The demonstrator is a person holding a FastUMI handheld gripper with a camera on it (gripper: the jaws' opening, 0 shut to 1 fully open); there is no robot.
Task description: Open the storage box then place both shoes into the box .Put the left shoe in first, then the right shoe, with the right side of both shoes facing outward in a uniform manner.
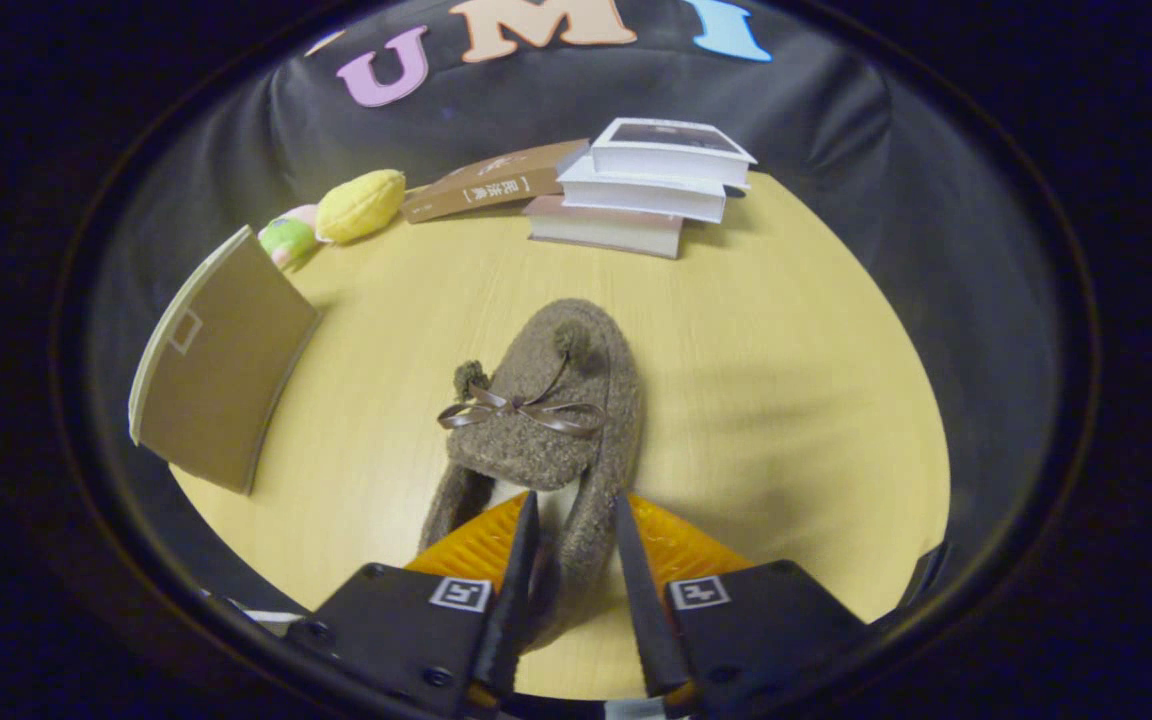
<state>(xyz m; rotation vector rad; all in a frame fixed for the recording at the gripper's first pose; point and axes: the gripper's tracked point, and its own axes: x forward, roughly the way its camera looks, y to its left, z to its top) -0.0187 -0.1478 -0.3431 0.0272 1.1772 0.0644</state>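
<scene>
A brown fuzzy shoe (pixel 546 400) with a thin ribbon bow and two pompoms points away from me, toe toward the books. My gripper (pixel 576 515) is shut on the shoe's right side wall near the heel opening, one finger inside the shoe and one outside. I cannot tell whether the sole rests on the wooden table (pixel 786 400). The brown cardboard storage box (pixel 216 365) stands to the left of the shoe, a little apart from it, its flat brown face turned toward me.
A stack of three books (pixel 646 190) and a leaning brown book (pixel 491 182) lie at the table's far edge. A yellow plush toy (pixel 361 204) and a green-pink one (pixel 286 240) sit behind the box. Bare tabletop lies right of the shoe.
</scene>
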